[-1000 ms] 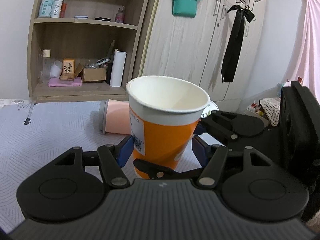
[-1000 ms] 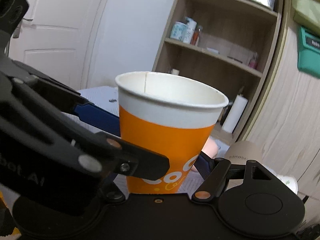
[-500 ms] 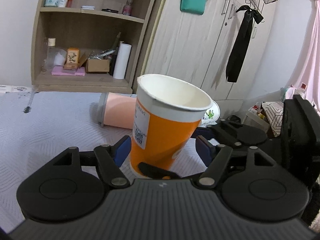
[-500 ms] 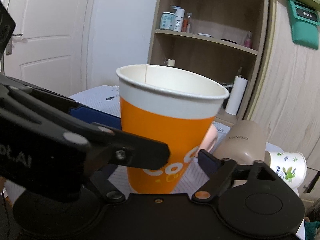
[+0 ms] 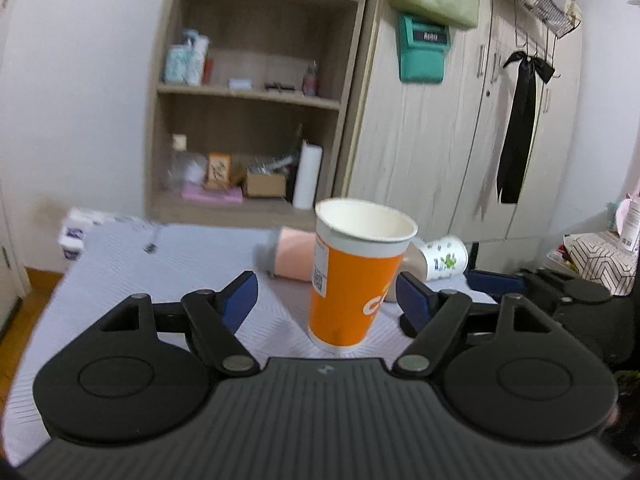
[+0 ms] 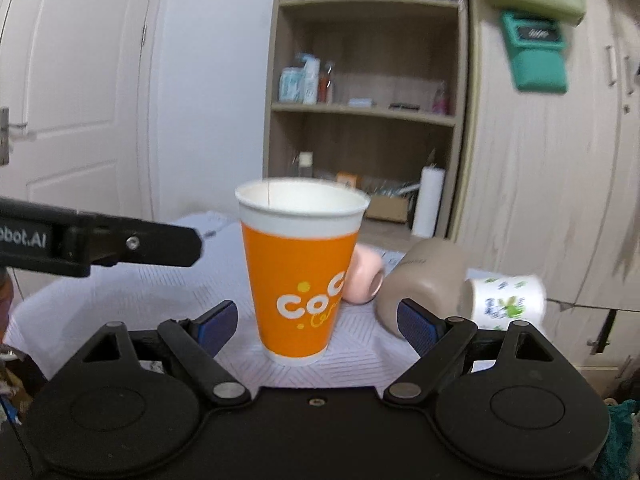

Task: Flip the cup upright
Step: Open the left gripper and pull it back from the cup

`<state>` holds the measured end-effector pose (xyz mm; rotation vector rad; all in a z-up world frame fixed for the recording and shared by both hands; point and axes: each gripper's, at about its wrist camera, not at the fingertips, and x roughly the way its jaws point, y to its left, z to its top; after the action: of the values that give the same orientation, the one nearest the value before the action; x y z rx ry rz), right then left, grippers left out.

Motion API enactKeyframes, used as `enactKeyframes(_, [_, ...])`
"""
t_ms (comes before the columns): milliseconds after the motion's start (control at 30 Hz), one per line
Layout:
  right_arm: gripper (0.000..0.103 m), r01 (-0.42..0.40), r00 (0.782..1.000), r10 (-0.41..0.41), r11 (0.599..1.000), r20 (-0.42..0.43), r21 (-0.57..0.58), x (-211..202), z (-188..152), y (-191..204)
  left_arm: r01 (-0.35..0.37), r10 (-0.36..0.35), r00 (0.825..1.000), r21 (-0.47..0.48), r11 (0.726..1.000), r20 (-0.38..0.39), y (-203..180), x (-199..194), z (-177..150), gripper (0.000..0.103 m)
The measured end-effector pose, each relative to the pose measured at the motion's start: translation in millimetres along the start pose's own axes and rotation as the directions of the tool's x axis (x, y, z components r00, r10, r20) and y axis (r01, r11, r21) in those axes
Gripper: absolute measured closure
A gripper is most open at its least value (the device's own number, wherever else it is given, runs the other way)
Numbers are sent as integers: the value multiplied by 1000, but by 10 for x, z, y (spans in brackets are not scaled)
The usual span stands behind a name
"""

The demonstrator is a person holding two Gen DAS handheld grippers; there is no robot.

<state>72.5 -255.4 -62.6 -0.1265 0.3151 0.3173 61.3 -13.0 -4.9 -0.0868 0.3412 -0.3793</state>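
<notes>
An orange paper cup (image 5: 354, 276) with a white rim stands upright, mouth up, on the pale patterned table cover (image 5: 172, 264). It also shows in the right wrist view (image 6: 300, 276). My left gripper (image 5: 328, 300) is open, its blue pads on either side of the cup and clear of it. My right gripper (image 6: 316, 324) is open too, pads apart with the cup just beyond them. The left gripper's finger (image 6: 120, 242) crosses the left of the right wrist view.
Three cups lie on their sides behind the orange cup: a pink one (image 6: 364, 280), a beige one (image 6: 424, 280) and a white printed one (image 6: 506, 296). A wooden shelf unit (image 5: 256, 92) and wardrobe doors (image 5: 460, 140) stand beyond the table.
Both grippers opened, let go of the orange cup and drew back. The cup now stands on the table on its own.
</notes>
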Motion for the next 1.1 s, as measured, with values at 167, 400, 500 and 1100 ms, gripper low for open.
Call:
enactKeyframes(167, [13, 49, 996, -50, 999, 73, 7, -362, 49, 58, -56, 54, 996, 21, 998, 73, -94, -344, 37, 25])
enactKeyframes(400, [13, 124, 982, -123, 992, 144, -2, -707, 84, 173, -128, 126, 982, 8, 992, 138, -123, -630, 11, 25])
enactKeyframes(500, [13, 151, 975, -150, 988, 161, 7, -831, 87, 211, -161, 156, 974, 17, 987, 164, -154, -702, -28, 25])
enactKeyframes(1100, [0, 227, 964, -238, 969, 121, 94, -950, 75, 203, -260, 250, 951, 32, 965, 181, -216, -792, -123, 0])
